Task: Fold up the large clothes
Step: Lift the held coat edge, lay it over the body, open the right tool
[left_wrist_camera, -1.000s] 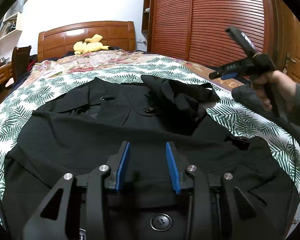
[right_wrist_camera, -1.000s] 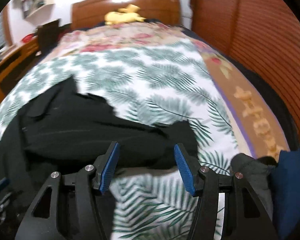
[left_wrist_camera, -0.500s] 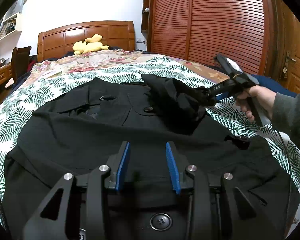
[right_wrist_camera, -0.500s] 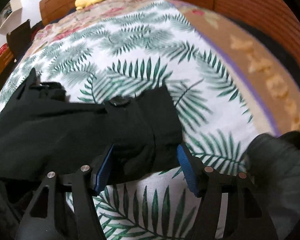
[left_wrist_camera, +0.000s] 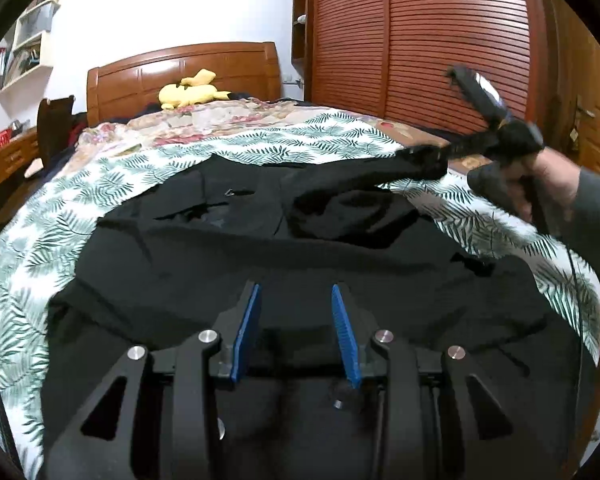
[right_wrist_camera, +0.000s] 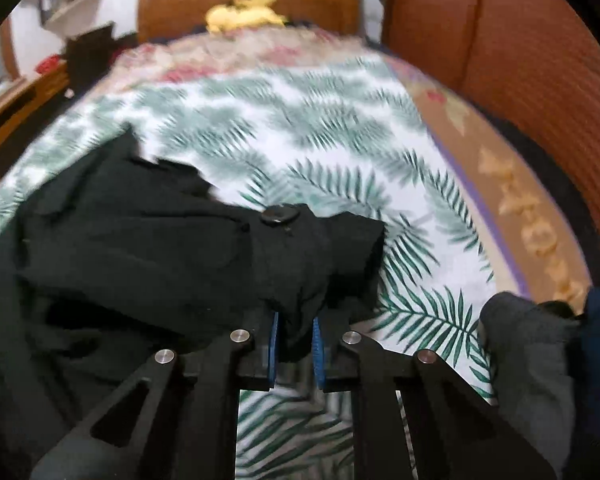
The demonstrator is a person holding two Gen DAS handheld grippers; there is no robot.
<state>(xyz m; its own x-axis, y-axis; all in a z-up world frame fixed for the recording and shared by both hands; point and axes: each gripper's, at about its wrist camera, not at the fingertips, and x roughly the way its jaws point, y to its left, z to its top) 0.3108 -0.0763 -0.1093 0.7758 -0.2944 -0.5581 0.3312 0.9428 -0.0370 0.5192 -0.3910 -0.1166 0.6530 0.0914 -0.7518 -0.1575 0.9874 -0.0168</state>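
A large black coat (left_wrist_camera: 260, 264) lies spread on the bed, collar toward the headboard. My left gripper (left_wrist_camera: 296, 320) is open and empty, low over the coat's near hem. My right gripper (right_wrist_camera: 295, 340) is shut on the cuff end of the coat's right sleeve (right_wrist_camera: 312, 248), which has a black button (right_wrist_camera: 279, 215). In the left wrist view the right gripper (left_wrist_camera: 432, 156) holds the sleeve (left_wrist_camera: 360, 176) lifted above the bed at the right.
The bed has a leaf-print cover (right_wrist_camera: 320, 152) and a wooden headboard (left_wrist_camera: 184, 68) with a yellow plush toy (left_wrist_camera: 192, 90). A slatted wooden wardrobe (left_wrist_camera: 440, 40) stands along the right. Dark grey and blue clothes (right_wrist_camera: 540, 340) lie at the bed's right edge.
My right gripper came down over the sleeve end, closed on it and lifted it out to the right. The left gripper stayed over the hem.
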